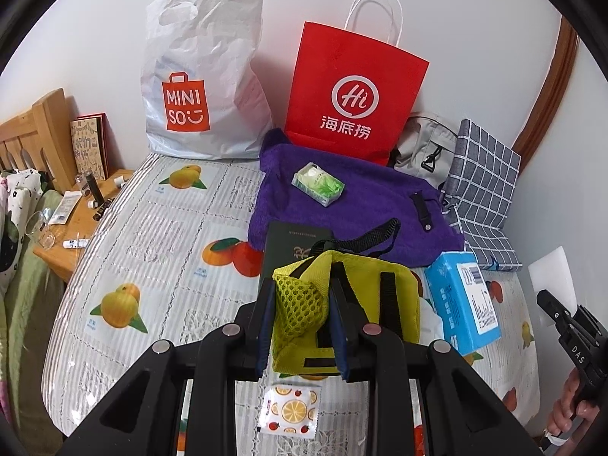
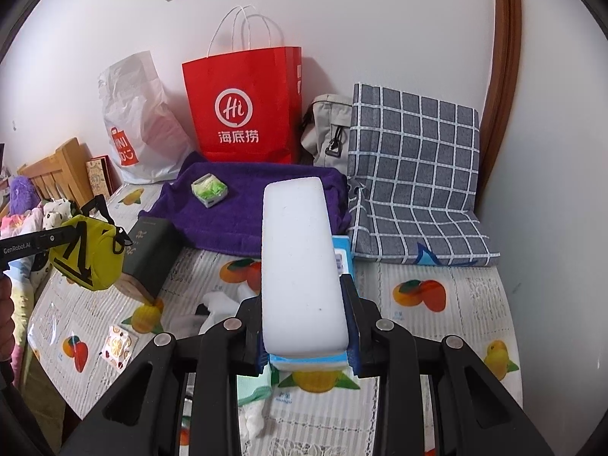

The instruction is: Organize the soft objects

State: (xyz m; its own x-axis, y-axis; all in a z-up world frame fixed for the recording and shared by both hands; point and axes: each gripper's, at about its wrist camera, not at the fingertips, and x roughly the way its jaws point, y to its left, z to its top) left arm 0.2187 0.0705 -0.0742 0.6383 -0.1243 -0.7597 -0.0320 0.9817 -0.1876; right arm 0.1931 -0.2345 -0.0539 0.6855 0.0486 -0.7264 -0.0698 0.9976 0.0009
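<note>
Two grippers are each closed on something soft above a table covered with a fruit-print cloth (image 1: 159, 228). In the left wrist view the left gripper (image 1: 300, 326), at lower centre of the frame, has its blue-padded jaws drawn in narrow on the mesh pocket of a yellow pouch (image 1: 342, 304), which bulges out to the right of the jaws with its black strap looping up toward the purple towel (image 1: 342, 205). In the right wrist view the right gripper (image 2: 307, 342) pinches the near end of a white foam block (image 2: 300, 258) from both sides; the block juts up the middle of the frame, away from the camera, and hides part of a blue tissue pack (image 2: 342, 250) behind it. In that same view the pouch hangs at the left edge, off the tabletop, beside a dark green book (image 2: 152, 250). A small green-and-white tissue packet (image 1: 318, 187) lies on the towel, in front of the red paper bag (image 1: 353, 87).
</note>
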